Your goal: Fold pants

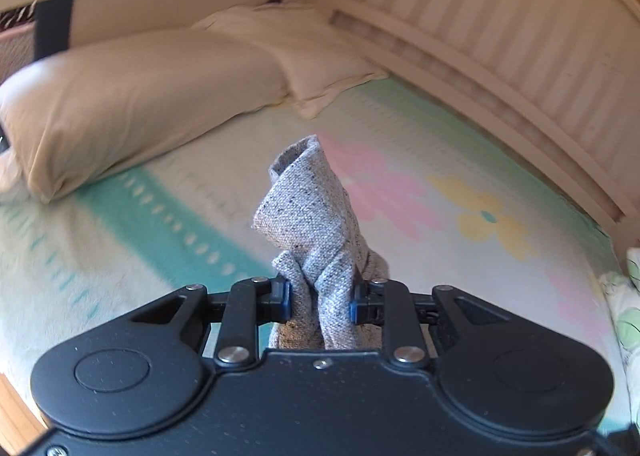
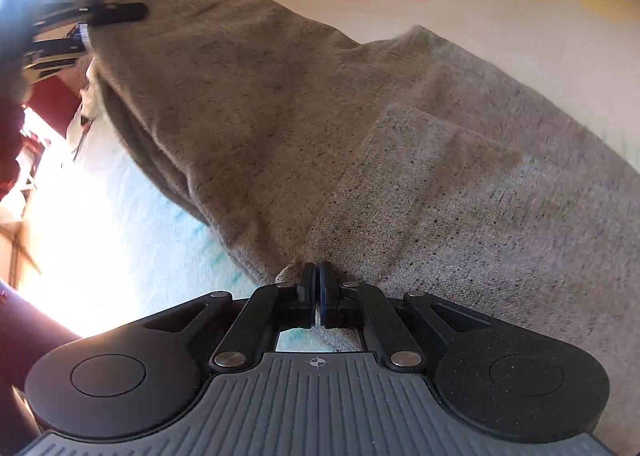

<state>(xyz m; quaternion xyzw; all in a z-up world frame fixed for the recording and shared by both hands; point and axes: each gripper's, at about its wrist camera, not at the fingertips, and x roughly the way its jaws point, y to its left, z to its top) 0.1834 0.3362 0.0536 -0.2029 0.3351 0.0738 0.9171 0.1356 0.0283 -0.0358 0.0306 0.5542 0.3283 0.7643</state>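
The pants (image 2: pixel 360 128) are grey speckled fabric, spread across the bed and lifted at one end. My left gripper (image 1: pixel 320 300) is shut on a bunched corner of the pants (image 1: pixel 312 216), which sticks up between its fingers above the bed. In the right wrist view the left gripper (image 2: pixel 80 24) shows at the top left, holding that raised end. My right gripper (image 2: pixel 317 288) is shut on the pants' edge near the bottom, with a fold of cloth pinched between its fingers.
The bed has a pale sheet with teal, pink and yellow flower print (image 1: pixel 460 200). Two beige pillows (image 1: pixel 132 96) lie at the head. A slatted wooden bed frame (image 1: pixel 500 40) runs along the far side. A person's red sleeve (image 2: pixel 24 124) is at the left.
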